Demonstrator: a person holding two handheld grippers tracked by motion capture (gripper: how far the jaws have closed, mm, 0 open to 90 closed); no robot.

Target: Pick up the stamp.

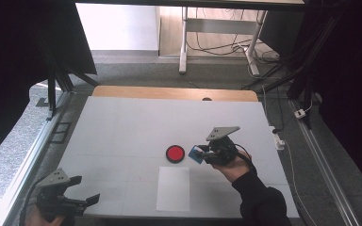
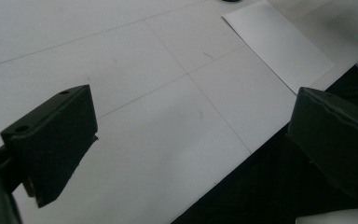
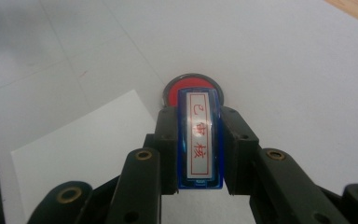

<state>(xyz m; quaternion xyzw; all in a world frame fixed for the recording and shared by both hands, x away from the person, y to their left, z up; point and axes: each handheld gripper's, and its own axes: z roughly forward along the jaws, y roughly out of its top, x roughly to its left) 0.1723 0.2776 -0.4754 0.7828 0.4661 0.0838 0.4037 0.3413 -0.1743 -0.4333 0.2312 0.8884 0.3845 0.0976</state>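
One stamp point(image 3: 200, 140), blue with a red-lettered label, sits clamped in the right gripper point(image 1: 206, 154) just beside the red ink pad point(image 1: 175, 153); next, I judge, comes pressing it onto the paper sheet point(image 1: 173, 188); the left gripper point(image 1: 86, 189) waits wide and empty.

The round red ink pad point(image 1: 175, 153) sits mid-table point(image 1: 122, 127), with the white paper sheet point(image 1: 173, 188) just in front of it. The blue rectangular stamp point(image 1: 196, 154) is right beside the pad, probably held a bit above the table.

Blue stamp point(image 3: 199, 140), claw-clamped point(image 3: 199, 184), near red inkpad point(image 3: 193, 86)
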